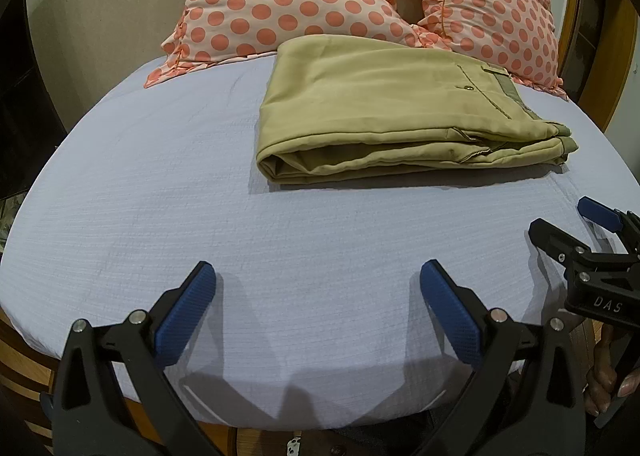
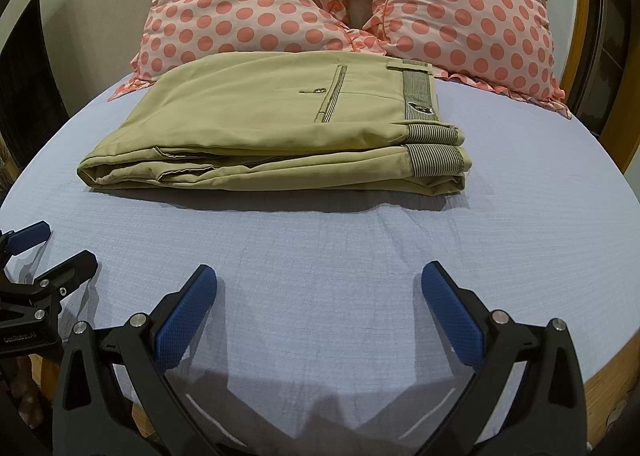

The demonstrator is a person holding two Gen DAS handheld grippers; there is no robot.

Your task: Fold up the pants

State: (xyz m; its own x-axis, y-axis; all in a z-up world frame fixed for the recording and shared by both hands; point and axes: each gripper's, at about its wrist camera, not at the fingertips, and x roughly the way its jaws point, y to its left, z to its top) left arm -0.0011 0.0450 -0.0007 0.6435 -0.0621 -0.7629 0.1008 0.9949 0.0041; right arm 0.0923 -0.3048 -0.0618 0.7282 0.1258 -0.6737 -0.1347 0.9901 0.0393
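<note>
Left gripper [image 1: 318,276] and right gripper [image 2: 319,276]: jaws spread wide, nothing held, both poised side by side over the near part of the pale blue sheet [image 1: 160,196]. Khaki pants [image 2: 276,124] lie folded in a flat stack farther back on the sheet, well apart from both grippers, their far edge meeting the polka-dot pillows [image 2: 460,8].

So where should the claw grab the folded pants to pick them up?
Probably the pants' near long edge, where the stacked layers face both claws. Slide one finger under the bottom layer and one on top, coming in low across the sheet. Both the right claw and the left claw are open and empty.
</note>
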